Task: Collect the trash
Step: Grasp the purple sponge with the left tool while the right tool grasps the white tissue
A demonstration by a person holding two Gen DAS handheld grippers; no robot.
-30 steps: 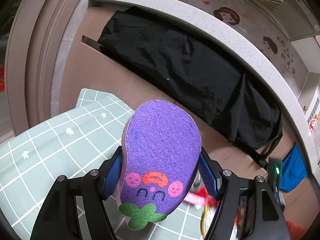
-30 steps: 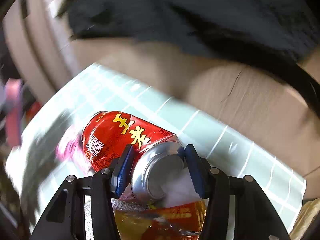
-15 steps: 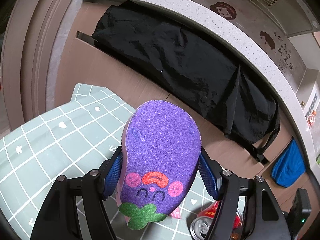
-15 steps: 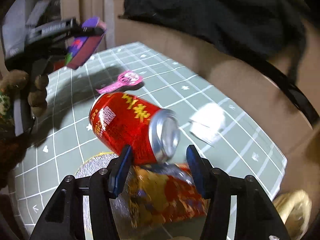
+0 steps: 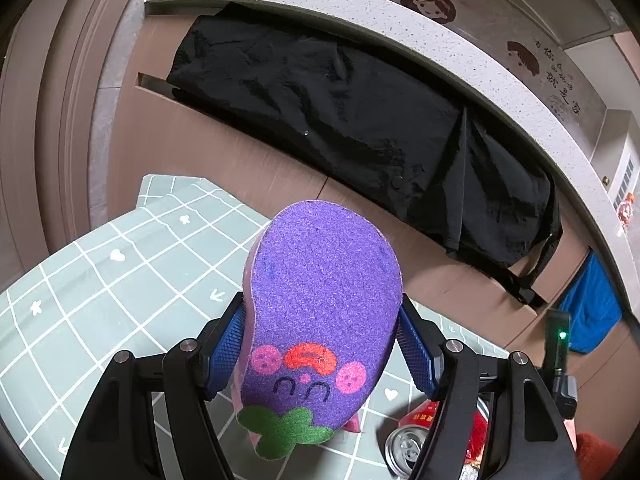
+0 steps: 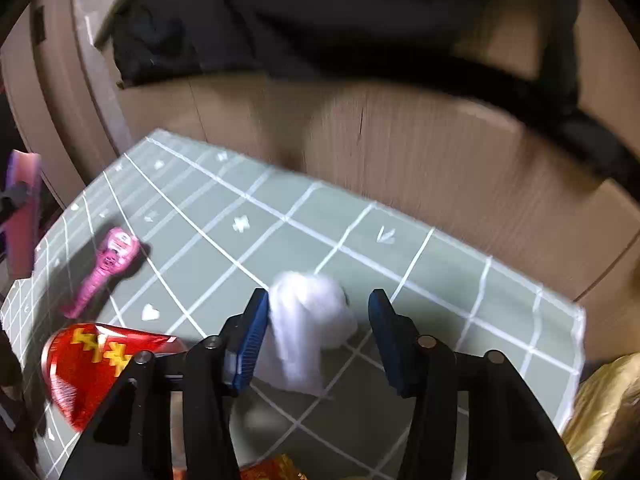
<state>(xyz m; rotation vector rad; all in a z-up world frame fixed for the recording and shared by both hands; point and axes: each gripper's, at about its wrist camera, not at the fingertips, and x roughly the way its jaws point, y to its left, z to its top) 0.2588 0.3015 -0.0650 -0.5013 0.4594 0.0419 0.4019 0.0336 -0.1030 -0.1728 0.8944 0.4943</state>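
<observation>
so the right gripper [image 6: 316, 326] swung off the red can [image 6: 96, 368] (now at 8 o'clock), jaws narrowing but not clamping the white tissue wad [image 6: 310, 320], so centre it first, while the left gripper [image 5: 320, 344] grips the purple sponge [image 5: 320, 312].

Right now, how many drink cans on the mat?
1: a red can lying on its side at the mat's near-left corner, beside the right gripper. More may be hidden below frame.

Brown cabinet front [image 5: 256, 168] under speckled countertop [image 5: 400, 36], black cloth [image 5: 360, 120] draped over it.
</observation>
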